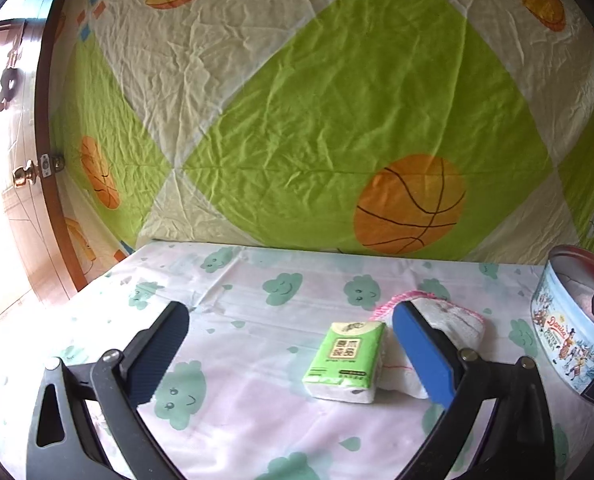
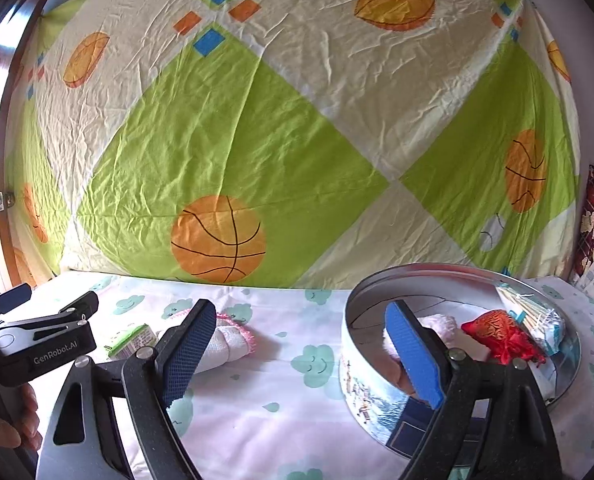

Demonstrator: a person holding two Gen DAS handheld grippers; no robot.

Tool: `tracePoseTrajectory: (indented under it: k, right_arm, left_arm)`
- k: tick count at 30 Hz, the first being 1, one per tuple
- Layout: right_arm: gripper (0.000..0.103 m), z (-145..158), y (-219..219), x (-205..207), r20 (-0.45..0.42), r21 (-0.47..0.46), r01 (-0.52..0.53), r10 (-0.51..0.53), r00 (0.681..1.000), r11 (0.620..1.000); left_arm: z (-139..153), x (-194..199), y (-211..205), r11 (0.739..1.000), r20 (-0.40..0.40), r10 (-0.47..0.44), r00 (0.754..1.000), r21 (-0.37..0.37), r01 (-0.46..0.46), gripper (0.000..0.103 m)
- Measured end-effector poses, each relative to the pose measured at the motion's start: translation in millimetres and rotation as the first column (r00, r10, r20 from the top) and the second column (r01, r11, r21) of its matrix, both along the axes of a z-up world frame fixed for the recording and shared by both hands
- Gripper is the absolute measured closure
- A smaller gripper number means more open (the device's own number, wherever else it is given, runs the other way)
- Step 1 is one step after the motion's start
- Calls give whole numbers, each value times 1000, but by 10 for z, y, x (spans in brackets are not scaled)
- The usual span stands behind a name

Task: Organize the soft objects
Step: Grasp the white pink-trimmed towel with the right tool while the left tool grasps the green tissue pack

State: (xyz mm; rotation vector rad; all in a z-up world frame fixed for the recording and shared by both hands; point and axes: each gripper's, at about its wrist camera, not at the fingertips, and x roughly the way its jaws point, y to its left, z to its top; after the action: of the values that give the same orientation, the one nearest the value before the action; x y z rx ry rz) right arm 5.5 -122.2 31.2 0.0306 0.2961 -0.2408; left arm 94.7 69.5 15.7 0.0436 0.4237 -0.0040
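Observation:
A green tissue pack (image 1: 345, 360) lies on the cloud-print sheet, between the fingers of my open left gripper (image 1: 291, 316) and close to its blue right pad; no pad presses it. Behind that pad sits a folded white cloth with a pink edge (image 1: 453, 320). My right gripper (image 2: 301, 312) is open and holds nothing, and its right finger stands in front of the round cookie tin (image 2: 361, 384). In the tin lie a red pouch (image 2: 501, 336), a pale pink fluffy item (image 2: 441, 326) and a wrapped bundle of sticks (image 2: 537, 316). The right wrist view also shows the left gripper (image 2: 49, 298), the tissue pack (image 2: 131, 340) and the cloth (image 2: 233, 336).
A green and cream basketball-print sheet (image 1: 337, 120) hangs as a backdrop right behind the table. A wooden door with a brass knob (image 1: 25, 174) is at the left. The tin (image 1: 565, 336) stands at the table's right. A person's hand (image 2: 17, 420) grips the left tool.

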Motion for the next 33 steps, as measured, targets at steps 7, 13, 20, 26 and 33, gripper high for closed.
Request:
tracePoseTrajectory:
  k: [7,13,20,26,33]
  right_arm:
    - [15,-77,200,424,-95,40,-50,53,994,998]
    - [15,-195,404,821,-217,91,-112,130,967,989]
    - [15,-511,495,1331,-448,176,-99,169,878,979]
    - [24,-694,544,1517,-551,200,-84,183,814,976]
    - [85,-576,644,1403,-490,179,-158,227,842,971]
  left_arm:
    - [-29,234,344,993,-29,119,992,7,-119,0]
    - [-47,355,592,979,-64,201,978,-19,-202,0]
    - [-15,382,646,978,-73,201,977,-38,-204,0]
    - [-37,398,632,979,-93,193,977,-42,-197,0]
    - [-48,397,614,985,-114,159,981,-55,-166,0]
